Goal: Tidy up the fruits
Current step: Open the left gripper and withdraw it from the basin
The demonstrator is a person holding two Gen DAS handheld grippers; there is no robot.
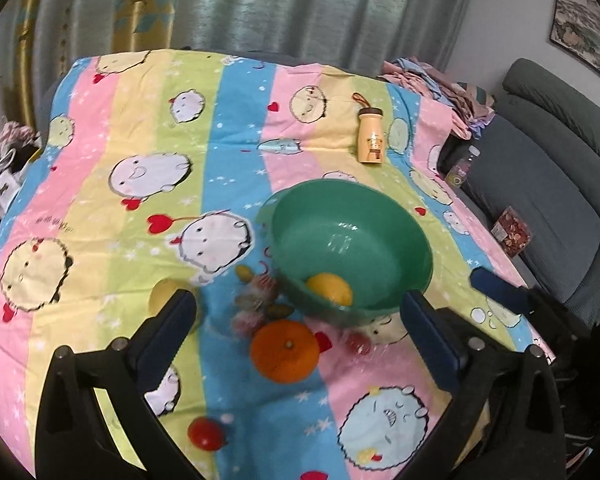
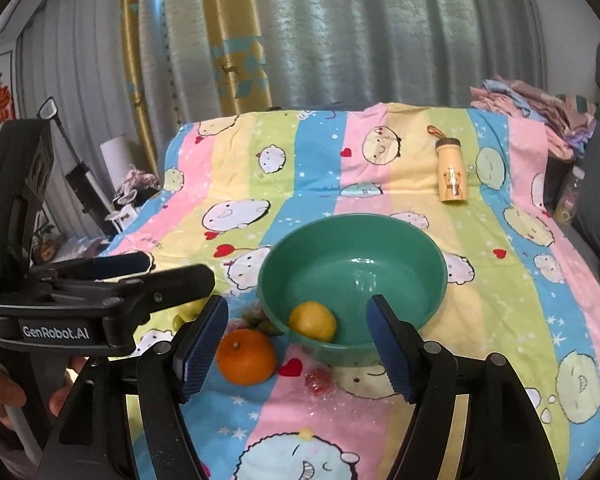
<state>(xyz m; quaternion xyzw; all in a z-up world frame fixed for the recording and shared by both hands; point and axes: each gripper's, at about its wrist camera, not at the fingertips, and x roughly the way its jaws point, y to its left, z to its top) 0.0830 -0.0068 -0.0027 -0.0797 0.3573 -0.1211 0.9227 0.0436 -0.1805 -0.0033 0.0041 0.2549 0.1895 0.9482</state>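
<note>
A green bowl [image 1: 340, 216] [image 2: 400, 248] stands on the striped cartoon cloth with a yellow lemon [image 1: 330, 288] [image 2: 312, 320] inside its near wall. An orange [image 1: 284, 350] [image 2: 246, 356] lies just in front of the bowl, beside a cluster of small fruits [image 1: 260, 296]. A red fruit [image 1: 206, 433] lies nearer, and a pale yellow fruit [image 1: 162, 294] is half hidden behind a finger. My left gripper [image 1: 298, 304] [image 2: 176, 270] is open above the orange and holds nothing. My right gripper [image 2: 296, 308] hangs open and unladen before the bowl.
A beige bottle [image 1: 372, 136] [image 2: 451, 172] lies on the cloth behind the bowl. A red wrapped sweet [image 2: 318, 380] sits below the bowl. A grey sofa [image 1: 540, 160] with a patterned box [image 1: 514, 230] runs along the right edge, clothes [image 1: 440, 84] piled at its far end.
</note>
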